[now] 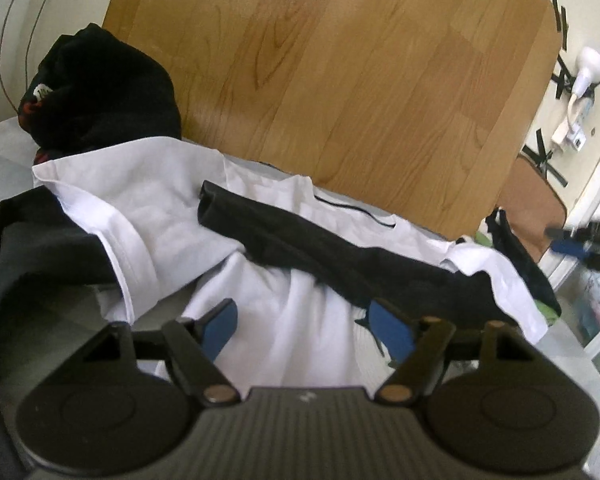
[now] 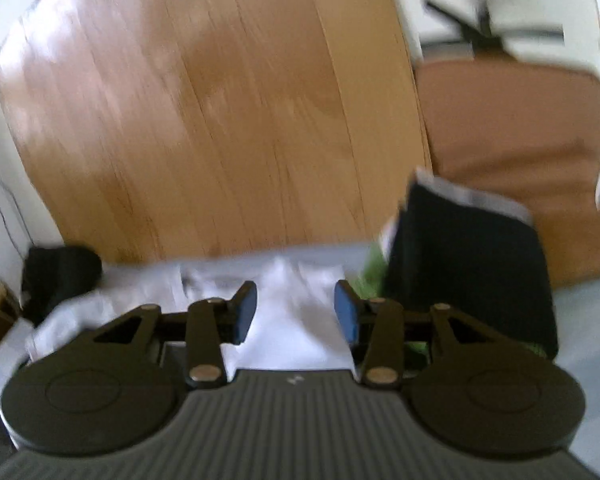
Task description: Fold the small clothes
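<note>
A wood-grain board [image 1: 340, 80] stands behind the pale worktop [image 1: 4, 152], with a brown chair seat [image 2: 512, 128] to its right and black tape strips [image 1: 558, 16] on the cream wall beside it.

Landmark: the white T-shirt [image 1: 152, 200], spread rumpled across the worktop. A long black garment [image 1: 340, 252] lies diagonally on top of it. Another black garment [image 1: 112, 92], bunched in a heap, sits at its far left corner against the board. More dark cloth [image 1: 32, 248] lies over its near left edge. In the right wrist view a folded dark piece [image 2: 468, 272] stands at the shirt's right, with a bit of green [image 2: 374, 268] between them.

The left tongs [image 1: 304, 326] hover over the shirt's near part, their 2 blue pads spread wide and nothing pinched. The right tongs [image 2: 296, 312], blurred, are also spread apart over white shirt fabric, gripping nothing.
</note>
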Demonstrator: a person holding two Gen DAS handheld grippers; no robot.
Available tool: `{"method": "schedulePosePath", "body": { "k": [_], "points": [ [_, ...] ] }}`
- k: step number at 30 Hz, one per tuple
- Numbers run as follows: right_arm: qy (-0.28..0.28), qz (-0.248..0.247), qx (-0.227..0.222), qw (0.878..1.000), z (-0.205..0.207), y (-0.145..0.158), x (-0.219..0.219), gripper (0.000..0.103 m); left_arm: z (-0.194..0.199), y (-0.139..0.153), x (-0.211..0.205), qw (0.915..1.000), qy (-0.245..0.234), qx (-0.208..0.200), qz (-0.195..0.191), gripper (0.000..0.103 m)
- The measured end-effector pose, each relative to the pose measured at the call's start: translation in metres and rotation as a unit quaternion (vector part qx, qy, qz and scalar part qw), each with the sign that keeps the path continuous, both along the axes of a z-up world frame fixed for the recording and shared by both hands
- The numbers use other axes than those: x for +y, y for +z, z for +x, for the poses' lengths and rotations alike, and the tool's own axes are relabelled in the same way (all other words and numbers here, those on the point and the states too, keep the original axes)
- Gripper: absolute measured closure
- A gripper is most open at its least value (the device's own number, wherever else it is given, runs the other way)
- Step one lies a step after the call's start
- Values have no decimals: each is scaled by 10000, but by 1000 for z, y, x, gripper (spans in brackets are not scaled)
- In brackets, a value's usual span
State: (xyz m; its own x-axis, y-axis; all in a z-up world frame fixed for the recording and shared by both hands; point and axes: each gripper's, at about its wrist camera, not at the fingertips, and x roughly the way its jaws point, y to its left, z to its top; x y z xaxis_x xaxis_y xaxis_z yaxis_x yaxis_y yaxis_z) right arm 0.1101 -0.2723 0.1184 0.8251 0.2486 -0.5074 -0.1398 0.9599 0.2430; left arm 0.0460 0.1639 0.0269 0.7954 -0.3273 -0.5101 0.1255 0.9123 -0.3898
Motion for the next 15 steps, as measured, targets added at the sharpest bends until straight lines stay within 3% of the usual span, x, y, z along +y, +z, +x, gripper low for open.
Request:
{"method": "schedulePosePath", "body": {
  "k": [3, 5, 7, 8, 10, 12, 13, 14, 15],
  "points": [
    [229, -275, 365, 9987, 12, -36, 13, 37, 2, -1, -5, 9999, -22, 12, 109, 28],
    [294, -497, 522, 9970, 27, -55, 26, 37, 1, -1, -5, 9999, -29, -16, 143, 28],
    [526, -743, 557, 9943, 40, -65, 40, 89, 1, -2, -6, 9999, -22, -28, 162, 28],
    [513, -1042, 481, 9921, 43, -67, 45, 89, 1, -2, -5, 9999, -16, -29, 167, 28],
    [-166, -1359, 23, 9906, 42, -62, 41, 89, 2, -2, -5, 9999, -3, -20, 162, 28],
    [-773, -1267, -131, 9888, 43, -62, 21, 88, 3, -3, -5, 9999, 2, 0, 148, 28],
    [-755, -1117, -58, 9908, 42, -64, 16, 83, 4, -3, -6, 9999, -3, 13, 147, 28],
    [-639, -1179, -31, 9910, 39, -66, 19, 81, 4, -3, -6, 9999, -16, 27, 144, 28],
    [-518, -1398, -76, 9888, 34, -64, 25, 73, 4, -3, -6, 9999, -26, 31, 139, 28]
  ]
}}
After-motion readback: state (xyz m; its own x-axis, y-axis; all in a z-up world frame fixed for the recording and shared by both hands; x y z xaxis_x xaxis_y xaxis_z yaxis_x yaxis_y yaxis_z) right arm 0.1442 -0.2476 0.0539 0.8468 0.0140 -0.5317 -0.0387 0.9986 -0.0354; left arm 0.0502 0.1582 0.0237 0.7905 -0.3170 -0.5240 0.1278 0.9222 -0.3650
